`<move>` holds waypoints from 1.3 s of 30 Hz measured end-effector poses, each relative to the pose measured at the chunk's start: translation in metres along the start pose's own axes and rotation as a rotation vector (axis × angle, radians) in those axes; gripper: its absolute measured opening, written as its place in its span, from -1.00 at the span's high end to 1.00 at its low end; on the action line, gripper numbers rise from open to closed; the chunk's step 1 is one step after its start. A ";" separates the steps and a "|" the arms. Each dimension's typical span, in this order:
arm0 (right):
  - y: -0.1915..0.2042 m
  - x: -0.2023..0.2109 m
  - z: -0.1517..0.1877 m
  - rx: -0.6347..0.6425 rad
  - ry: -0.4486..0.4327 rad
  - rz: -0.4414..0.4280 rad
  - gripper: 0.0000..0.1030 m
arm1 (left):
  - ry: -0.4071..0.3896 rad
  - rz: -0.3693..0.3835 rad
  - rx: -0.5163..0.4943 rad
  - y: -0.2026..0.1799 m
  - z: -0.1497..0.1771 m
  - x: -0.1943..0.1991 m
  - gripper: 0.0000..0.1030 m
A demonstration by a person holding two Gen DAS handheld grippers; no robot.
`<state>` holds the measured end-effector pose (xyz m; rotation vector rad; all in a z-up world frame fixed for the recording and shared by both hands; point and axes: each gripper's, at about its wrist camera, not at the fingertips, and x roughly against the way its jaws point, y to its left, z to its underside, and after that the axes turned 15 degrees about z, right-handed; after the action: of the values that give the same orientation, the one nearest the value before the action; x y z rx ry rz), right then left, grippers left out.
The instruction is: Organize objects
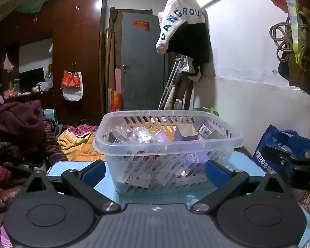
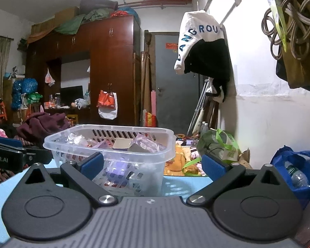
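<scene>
A clear plastic basket (image 1: 134, 144) with slotted walls stands on a light blue table (image 1: 105, 184). It holds several small boxes and wrapped packets, some purple (image 1: 206, 129). My left gripper (image 1: 155, 170) is open and empty, just in front of the basket, with a finger on each side of its near wall. My right gripper (image 2: 153, 165) is open and empty; the basket (image 2: 165, 142) is ahead and to its left. Each gripper shows at the edge of the other's view: the right one (image 1: 295, 161) and the left one (image 2: 14, 157).
A blue bag (image 2: 299, 165) with a water bottle sits at the table's right, a green bag (image 2: 219, 144) behind it. Piles of clothes (image 1: 20, 128) lie to the left. The white wall (image 1: 248, 103) is close on the right, with a hanging jacket (image 1: 184, 26).
</scene>
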<state>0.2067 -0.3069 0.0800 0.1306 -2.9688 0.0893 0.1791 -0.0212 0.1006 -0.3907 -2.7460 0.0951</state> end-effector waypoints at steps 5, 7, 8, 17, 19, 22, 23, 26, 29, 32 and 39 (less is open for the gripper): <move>0.000 -0.002 0.003 0.001 0.010 -0.004 -1.00 | 0.001 -0.001 0.008 0.003 0.002 -0.001 -1.00; 0.000 -0.002 0.003 0.002 0.010 0.001 -1.00 | -0.001 0.001 0.010 0.003 0.002 0.000 -1.00; -0.001 -0.002 0.003 0.001 0.011 0.002 -1.00 | -0.002 0.001 0.010 0.003 0.002 0.000 -1.00; -0.002 -0.001 0.005 0.001 0.013 0.000 -1.00 | -0.006 -0.004 -0.002 -0.001 0.002 0.001 -1.00; -0.003 -0.001 0.006 -0.003 0.014 0.000 -1.00 | -0.008 -0.009 0.001 -0.001 0.003 0.000 -1.00; -0.005 -0.001 0.006 -0.006 0.017 0.003 -1.00 | -0.002 -0.006 0.006 0.000 0.003 -0.001 -1.00; -0.005 -0.001 0.006 -0.008 0.018 0.002 -1.00 | 0.000 -0.006 0.005 0.000 0.004 -0.001 -1.00; -0.006 -0.001 0.006 -0.006 0.015 0.002 -1.00 | -0.003 -0.011 0.000 -0.001 0.004 -0.001 -1.00; -0.007 -0.001 0.007 -0.003 0.013 0.001 -1.00 | -0.001 -0.009 0.000 -0.001 0.004 0.000 -1.00; -0.007 -0.001 0.007 -0.001 0.015 0.001 -1.00 | 0.002 -0.008 -0.001 -0.001 0.005 0.000 -1.00; -0.014 -0.002 0.006 -0.035 0.011 0.012 -1.00 | 0.008 -0.009 0.004 0.001 0.007 -0.001 -1.00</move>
<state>0.2091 -0.3209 0.0739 0.1075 -2.9587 0.0386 0.1777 -0.0210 0.0940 -0.3761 -2.7393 0.0964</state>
